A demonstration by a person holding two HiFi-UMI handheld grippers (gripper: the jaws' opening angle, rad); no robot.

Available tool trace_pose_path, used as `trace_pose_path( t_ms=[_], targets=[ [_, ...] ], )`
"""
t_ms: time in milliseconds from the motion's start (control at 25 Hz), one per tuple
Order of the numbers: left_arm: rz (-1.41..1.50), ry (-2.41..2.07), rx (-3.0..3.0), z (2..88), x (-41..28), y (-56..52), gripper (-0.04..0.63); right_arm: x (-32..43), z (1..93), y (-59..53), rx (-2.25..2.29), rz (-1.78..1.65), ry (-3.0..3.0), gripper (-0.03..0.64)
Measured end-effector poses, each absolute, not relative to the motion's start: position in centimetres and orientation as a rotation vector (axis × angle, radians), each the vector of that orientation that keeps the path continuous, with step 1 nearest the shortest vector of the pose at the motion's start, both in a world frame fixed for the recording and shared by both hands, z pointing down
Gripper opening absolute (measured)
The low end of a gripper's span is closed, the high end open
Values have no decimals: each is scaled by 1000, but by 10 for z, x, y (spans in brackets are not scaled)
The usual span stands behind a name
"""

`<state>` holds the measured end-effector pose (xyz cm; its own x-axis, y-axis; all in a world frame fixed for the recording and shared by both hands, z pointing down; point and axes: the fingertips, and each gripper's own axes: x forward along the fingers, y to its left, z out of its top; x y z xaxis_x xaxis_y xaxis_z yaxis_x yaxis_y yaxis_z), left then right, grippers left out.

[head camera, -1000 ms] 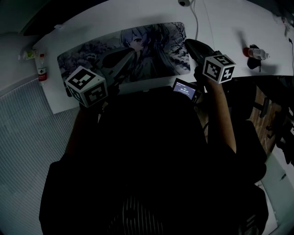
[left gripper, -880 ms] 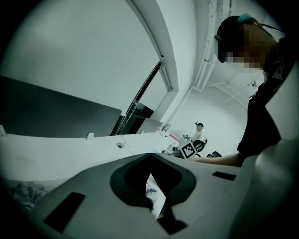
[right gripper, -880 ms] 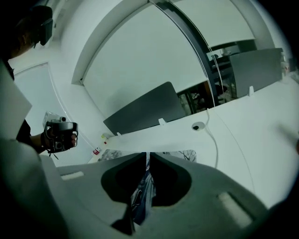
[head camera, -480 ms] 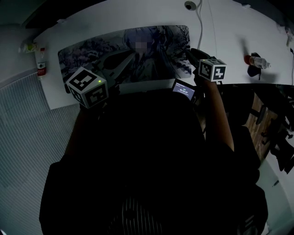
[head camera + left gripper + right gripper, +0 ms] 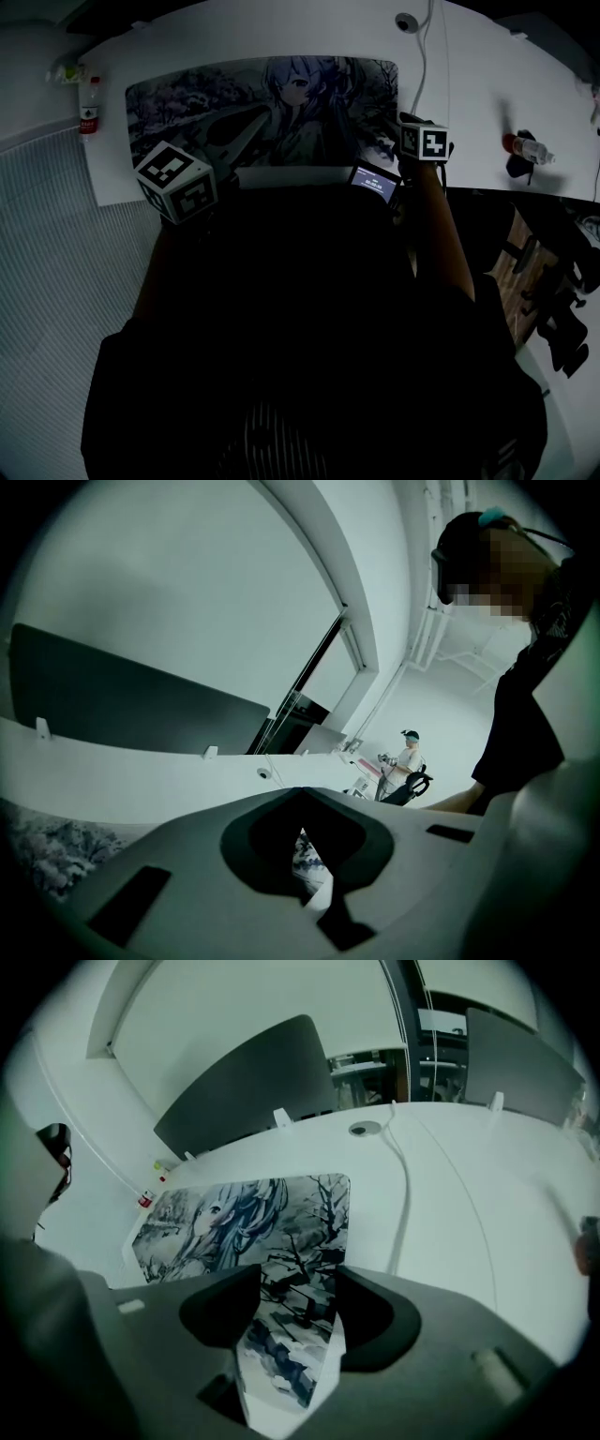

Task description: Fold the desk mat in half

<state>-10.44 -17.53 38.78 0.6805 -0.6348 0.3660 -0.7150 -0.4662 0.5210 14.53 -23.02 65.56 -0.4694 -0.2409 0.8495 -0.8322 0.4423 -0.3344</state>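
A thin, long rectangular desk mat (image 5: 272, 112), printed with a blue-grey anime figure and snowy trees, was seen lying flat and unfolded on the white desk (image 5: 487, 66), stretched out ahead of both pairs of jaws. The right gripper (image 5: 298, 1279) was held tilted steeply down over the mat's right end, by its near corner. Its jaws had just been opening and stood well apart, with the printed corner showing in the gap between and beneath them, though no pad was seen pressing on it. The left gripper (image 5: 302, 791) was held closer to level by the mat's near left edge, its jaws brought together at the tips with nothing seen clamped there. A sliver of the print was glimpsed only through the slit behind the tips, and more of the mat lay to the left of and below them. A white cable (image 5: 405, 1194) was laid across the desk just to the right of the right jaws, running away to a small round grey puck (image 5: 360, 1129) ahead of them. A small clear bottle with a red label (image 5: 87, 112) was seen past the mat's far left corner, well ahead and to the left of the left jaws
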Motion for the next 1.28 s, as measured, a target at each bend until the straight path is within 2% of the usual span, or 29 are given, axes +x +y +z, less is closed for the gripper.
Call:
trace_pose_path(
  t_ms=[240, 480, 680, 760, 840, 1040, 1120, 1240, 1280],
  targets=[
    [153, -1058, 2218, 388, -108, -174, 8, 142, 676, -227, 807, 906, -1848, 279],
    [167, -1063, 2222, 389, -107, -174, 8, 128, 695, -205, 646, 726, -1741, 280],
    [165, -1066, 2220, 388, -107, -173, 8, 140, 698, -198, 632, 728, -1672, 275],
    [168, -1067, 2221, 389, -108, -174, 8, 146, 697, -202, 593, 717, -1657, 190],
    [171, -1068, 2224, 389, -107, -174, 8, 144, 697, -211, 574, 708, -1685, 3],
    [167, -1083, 2226, 387, -108, -170, 8, 141, 694, -219, 586, 810, -1732, 5],
    [164, -1096, 2220, 388, -113, -169, 8, 143, 695, -223, 621, 844, -1727, 99],
    [160, -1117, 2207, 389, -119, -168, 8, 142, 695, -227, 686, 886, -1719, 110],
    [157, -1120, 2204, 389, -120, -167, 8, 142, 695, -229, 717, 894, -1723, 150]
  ],
)
